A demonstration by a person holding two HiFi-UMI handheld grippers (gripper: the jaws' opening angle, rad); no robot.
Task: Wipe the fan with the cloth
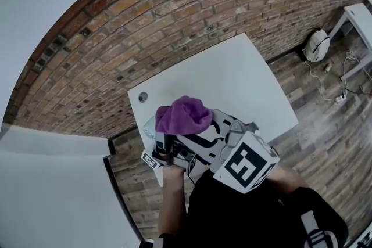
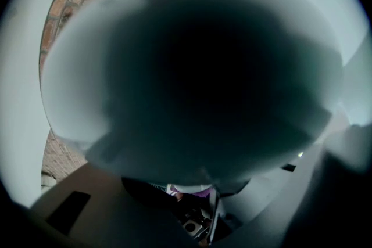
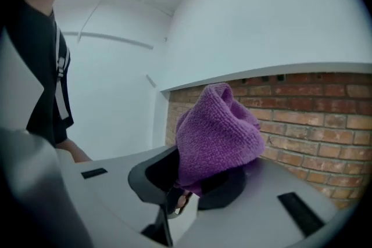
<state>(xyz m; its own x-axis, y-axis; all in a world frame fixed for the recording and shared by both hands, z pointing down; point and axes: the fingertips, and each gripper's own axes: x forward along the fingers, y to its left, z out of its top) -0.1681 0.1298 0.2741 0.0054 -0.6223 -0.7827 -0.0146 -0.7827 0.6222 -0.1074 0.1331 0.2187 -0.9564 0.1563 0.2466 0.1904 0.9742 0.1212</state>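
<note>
My right jaws [image 3: 195,183] are clamped on the purple cloth [image 3: 218,130], which bunches up out of them in a tall soft hood at the middle of the right gripper view. That half is ready: the cloth is in hand and lifted off the white desk [image 1: 244,78].

My left jaws [image 2: 197,183] hold a big, pale, rounded thing that I take for the fan [image 2: 192,78]. It sits so close to the lens that it blurs and fills nearly the whole left gripper view, dark at its middle. The jaws flank it at the lower left and lower right, set wide and closed on it, as best I can read.

In the head view both grippers meet just below the centre, over the desk's near edge, with the cloth just right of the left gripper [image 1: 158,145]. I can't tell whether cloth and fan touch.

My judgement is that the pick-ups are done and the wiping itself is at or near its start. No view shows how much of the fan has been covered, so I count the rubbing and the setting down of both things as left to do.
</note>
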